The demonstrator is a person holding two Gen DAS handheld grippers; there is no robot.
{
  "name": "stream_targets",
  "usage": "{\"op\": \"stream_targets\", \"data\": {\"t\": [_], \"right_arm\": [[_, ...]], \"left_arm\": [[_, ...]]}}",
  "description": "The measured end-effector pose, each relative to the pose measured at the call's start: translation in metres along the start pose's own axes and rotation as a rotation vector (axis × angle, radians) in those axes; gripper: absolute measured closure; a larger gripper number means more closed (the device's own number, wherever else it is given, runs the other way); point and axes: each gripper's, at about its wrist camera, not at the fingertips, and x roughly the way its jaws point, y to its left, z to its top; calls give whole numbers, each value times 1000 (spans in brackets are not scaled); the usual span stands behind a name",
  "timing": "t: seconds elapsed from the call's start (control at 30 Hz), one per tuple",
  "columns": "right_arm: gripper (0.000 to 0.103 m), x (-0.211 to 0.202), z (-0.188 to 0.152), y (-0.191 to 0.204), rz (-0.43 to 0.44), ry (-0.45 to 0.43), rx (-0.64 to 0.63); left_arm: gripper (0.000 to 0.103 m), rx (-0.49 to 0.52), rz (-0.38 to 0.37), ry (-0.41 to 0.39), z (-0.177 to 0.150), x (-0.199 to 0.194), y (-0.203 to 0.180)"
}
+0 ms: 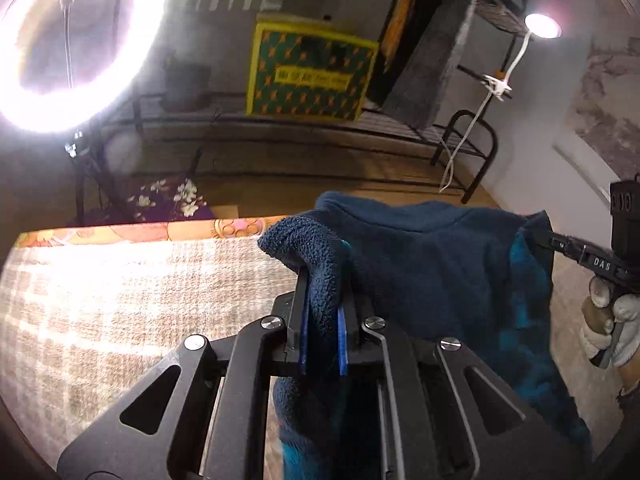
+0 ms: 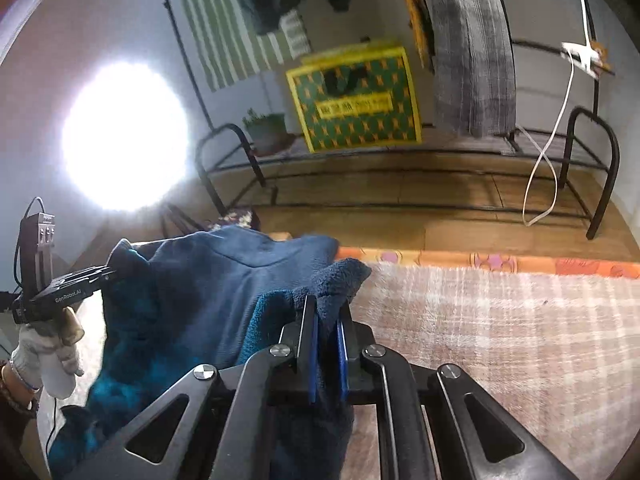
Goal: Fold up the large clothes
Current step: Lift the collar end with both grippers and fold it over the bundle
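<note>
Across the lower part of both views lies a bed surface covered by a pale checked blanket (image 1: 120, 300), with an orange patterned sheet edge (image 2: 480, 262) showing along its far side. Beyond it runs a wooden floor and a black metal rack (image 2: 592, 168) standing against the wall. On the rack stands a yellow-and-green patterned box (image 1: 308, 76), with a grey folded textile (image 2: 472, 60) leaning beside it. A bright ring light (image 1: 80, 44) glares at the left of the left wrist view.

Task item: a dark blue fleece garment (image 1: 440, 272) hangs between the two tools, raised above the blanket, its lower part drooping down toward the bed surface. Teal patches show on its inner face.

Left gripper (image 1: 323, 320): clamped on a bunched fold of the fleece, blue pads pressing the fabric from both sides; cloth bulges above the fingertips. Seen from the right wrist view, it grips the garment's far left edge, carried by a white-gloved hand (image 2: 44, 356).

Right gripper (image 2: 327, 344): likewise clenched on a fold of the fleece, fabric pinched between its pads. Its holder's gloved hand (image 1: 612, 328) appears at the right edge of the left wrist view.

Smaller items: a white cable (image 2: 548, 152) hangs down the rack; a small potted plant (image 2: 266, 132) sits on the rack's left end
</note>
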Motion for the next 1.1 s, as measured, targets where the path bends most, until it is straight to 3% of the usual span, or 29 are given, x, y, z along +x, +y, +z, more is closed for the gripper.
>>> {"op": "stream_targets", "data": {"t": [0.3, 0.53, 0.83, 1.1], "right_arm": [[99, -89, -7, 49, 21, -36, -65], [99, -164, -47, 87, 65, -37, -99], [99, -224, -123, 110, 77, -12, -123], [99, -244, -177, 113, 37, 55, -130]], "left_arm": [[95, 44, -52, -69, -14, -93, -29], [95, 52, -79, -91, -59, -166, -45], [95, 86, -70, -49, -128, -217, -60], [95, 202, -21, 31, -192, -241, -69]]}}
